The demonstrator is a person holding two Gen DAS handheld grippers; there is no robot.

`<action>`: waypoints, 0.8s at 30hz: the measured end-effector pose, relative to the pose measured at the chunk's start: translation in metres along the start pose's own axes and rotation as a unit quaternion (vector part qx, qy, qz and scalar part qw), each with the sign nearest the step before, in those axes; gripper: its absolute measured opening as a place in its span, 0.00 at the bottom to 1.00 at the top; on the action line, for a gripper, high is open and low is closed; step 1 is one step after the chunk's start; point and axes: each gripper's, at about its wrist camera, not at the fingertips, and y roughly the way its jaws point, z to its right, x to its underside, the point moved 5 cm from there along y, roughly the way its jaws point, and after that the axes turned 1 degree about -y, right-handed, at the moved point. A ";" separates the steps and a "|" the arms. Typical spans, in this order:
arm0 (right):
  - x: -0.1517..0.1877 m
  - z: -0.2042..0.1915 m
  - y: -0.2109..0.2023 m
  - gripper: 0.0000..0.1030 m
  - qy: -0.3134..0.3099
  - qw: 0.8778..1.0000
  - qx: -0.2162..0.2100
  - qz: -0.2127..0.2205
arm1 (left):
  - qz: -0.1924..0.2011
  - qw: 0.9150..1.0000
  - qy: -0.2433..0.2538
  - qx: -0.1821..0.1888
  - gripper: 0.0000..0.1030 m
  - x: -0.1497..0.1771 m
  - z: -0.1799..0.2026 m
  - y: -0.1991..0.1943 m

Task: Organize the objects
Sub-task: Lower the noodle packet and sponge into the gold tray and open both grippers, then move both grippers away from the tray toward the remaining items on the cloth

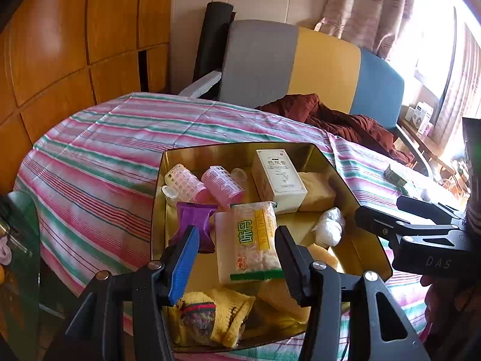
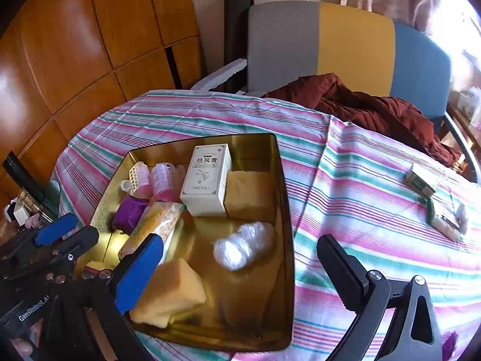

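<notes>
Sorting in progress: tin largely filled; two packets lie apart on cloth. Left gripper and right gripper are held spread, empty. Next, a reach rightward is judged necessary.

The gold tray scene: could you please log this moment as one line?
left gripper: open, empty, over snack packet | right gripper: open, empty | gold tray: filled | small boxes: outside tray, on striped cloth

- Left gripper: fingers spread apart, nothing between them, hovering over the near half of the gold tray.
- Right gripper: fingers wide apart, nothing held, poised over the tray's right rim.
</notes>
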 end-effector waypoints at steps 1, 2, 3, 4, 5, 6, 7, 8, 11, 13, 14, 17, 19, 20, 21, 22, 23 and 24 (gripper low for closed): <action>0.002 0.001 -0.002 1.00 0.002 1.000 0.002 0.001 | 0.002 1.000 0.003 0.000 0.51 0.001 0.001 -0.002; 0.004 0.003 -0.005 1.00 0.003 1.000 0.003 0.003 | 0.002 1.000 0.006 0.001 0.51 0.002 0.003 -0.004; 0.005 0.004 -0.007 1.00 0.006 1.000 0.004 0.003 | 0.003 1.000 0.008 0.001 0.51 0.002 0.004 -0.005; 0.007 0.006 -0.009 1.00 0.008 1.000 0.006 0.004 | 0.003 1.000 0.010 0.003 0.51 0.003 0.006 -0.007; 0.009 0.008 -0.011 1.00 0.009 1.000 0.008 0.005 | 0.003 1.000 0.012 0.003 0.51 0.005 0.007 -0.008; 0.010 0.009 -0.013 1.00 0.010 1.000 0.010 0.006 | 0.004 1.000 0.014 0.004 0.51 0.005 0.009 -0.009; 0.011 0.011 -0.015 1.00 0.012 1.000 0.012 0.007 | 0.004 1.000 0.016 0.006 0.51 0.006 0.011 -0.010; 0.012 0.012 -0.016 1.00 0.013 1.000 0.013 0.007 | 0.004 1.000 0.019 0.007 0.51 0.007 0.013 -0.011; 0.016 0.020 -0.021 1.00 0.019 1.000 0.018 0.009 | 0.005 1.000 0.027 0.011 0.51 0.008 0.020 -0.014; 0.018 0.027 -0.023 1.00 0.025 0.999 0.022 0.010 | 0.006 0.999 0.032 0.014 0.51 0.008 0.025 -0.015; 0.019 0.030 -0.024 1.00 0.028 0.999 0.025 0.010 | 0.005 0.999 0.035 0.015 0.51 0.009 0.027 -0.015; 0.026 0.047 -0.028 1.00 0.044 0.998 0.035 0.009 | 0.003 0.999 0.044 0.020 0.51 0.010 0.036 -0.015; 0.031 0.060 -0.030 1.00 0.052 0.998 0.044 0.006 | 0.001 0.998 0.051 0.024 0.51 0.011 0.042 -0.015; 0.035 0.066 -0.031 1.00 0.057 0.997 0.048 0.003 | 0.000 0.998 0.053 0.026 0.51 0.012 0.045 -0.014; 0.039 0.076 -0.032 1.00 0.065 0.996 0.055 -0.001 | -0.002 0.998 0.056 0.030 0.51 0.013 0.048 -0.014; 0.043 0.083 -0.034 1.00 0.073 0.996 0.059 -0.004 | -0.004 0.998 0.058 0.033 0.51 0.015 0.051 -0.013; 0.047 0.092 -0.035 1.00 0.081 0.995 0.064 -0.007 | -0.007 0.997 0.061 0.036 0.51 0.015 0.054 -0.012; 0.052 0.101 -0.036 1.00 0.090 0.993 0.070 -0.010 | -0.008 0.997 0.065 0.039 0.51 0.016 0.058 -0.011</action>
